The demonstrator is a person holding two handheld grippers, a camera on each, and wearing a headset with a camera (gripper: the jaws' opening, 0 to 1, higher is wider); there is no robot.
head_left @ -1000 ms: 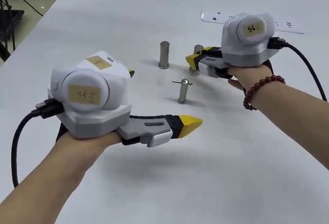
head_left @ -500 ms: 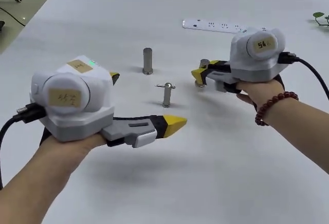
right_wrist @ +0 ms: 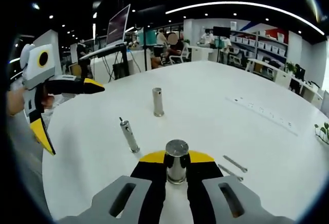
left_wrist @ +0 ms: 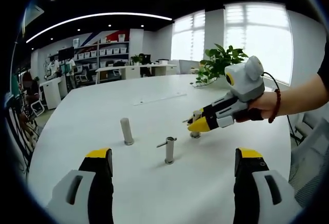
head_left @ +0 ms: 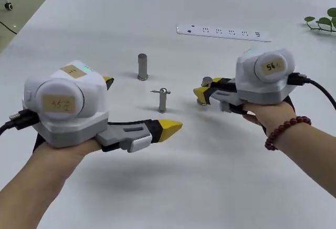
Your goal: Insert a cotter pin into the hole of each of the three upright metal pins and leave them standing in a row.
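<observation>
white tabletop in a bright open office, with a power strip (head_left: 223, 31) lying near its far edge and a leafy plant (head_left: 321, 21) at the far right corner. three short upright metal pins stand on it in a loose cluster. the far pin (head_left: 142, 66) is bare and stands alone. the middle pin (head_left: 163, 100) already has a cotter pin (head_left: 157, 91) poking sideways through the hole near its top. the third pin (head_left: 206, 82) stands to the right, and the right gripper (head_left: 202, 94) is clamped on its shaft, a jaw pressed to each side, with the pin's top end showing above them. the left gripper (head_left: 139, 104) hovers above the table nearer the person, its jaws spread wide and holding nothing, aimed toward the middle pin. in the right gripper view, two loose cotter pins (right_wrist: 235, 163) lie flat on the table just beyond the third pin. the metal pins look like solid steel: stiff, heavy for their size, smooth enough to slip, and narrow enough to topple if nudged, so a firm grip on the shaft, clear of the cross hole, seems best. the cotter pins look thin, light and easy to bend, probably best pinched near the head end, leaving the legs free to enter the hole.
</observation>
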